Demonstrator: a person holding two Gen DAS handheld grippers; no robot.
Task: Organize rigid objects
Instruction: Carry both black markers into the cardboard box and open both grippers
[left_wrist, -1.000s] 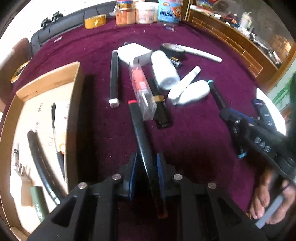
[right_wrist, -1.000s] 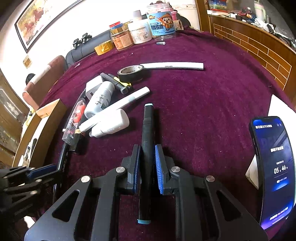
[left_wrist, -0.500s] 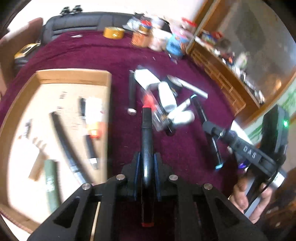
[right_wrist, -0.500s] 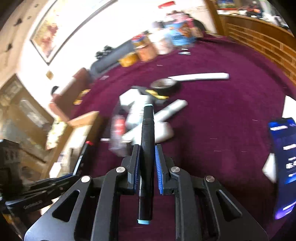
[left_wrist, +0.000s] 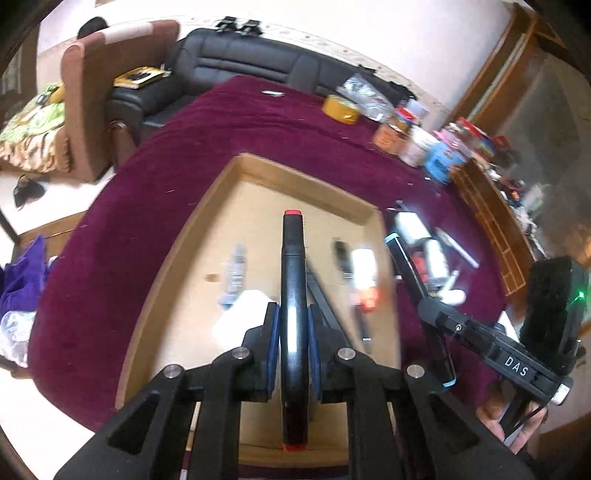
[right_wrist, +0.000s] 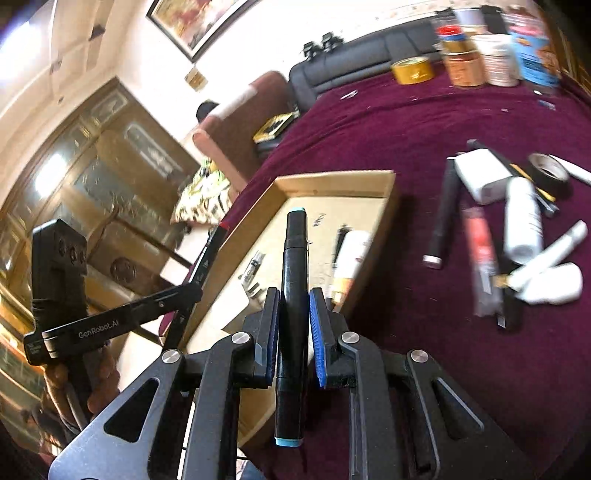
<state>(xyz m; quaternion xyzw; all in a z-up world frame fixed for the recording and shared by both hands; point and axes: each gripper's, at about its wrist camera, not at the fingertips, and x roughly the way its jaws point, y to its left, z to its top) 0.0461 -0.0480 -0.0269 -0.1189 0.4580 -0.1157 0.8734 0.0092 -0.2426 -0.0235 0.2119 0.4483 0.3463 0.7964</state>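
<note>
Markers fill both tools: the left hand-held gripper (left_wrist: 291, 328) clamps a red-capped black marker (left_wrist: 293, 295) at frame centre, above the cardboard tray (left_wrist: 295, 177). The right hand-held gripper (right_wrist: 293, 332) pinches a blue-capped black marker (right_wrist: 293, 280) near the tray's right wall on the maroon tabletop (right_wrist: 406, 122).

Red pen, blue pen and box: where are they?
Red pen (left_wrist: 293, 280), left wrist view, on its barrel.
Blue pen (right_wrist: 294, 266), right wrist view, on its barrel.
Box (right_wrist: 332, 181), right wrist view, on its far wall.
</note>
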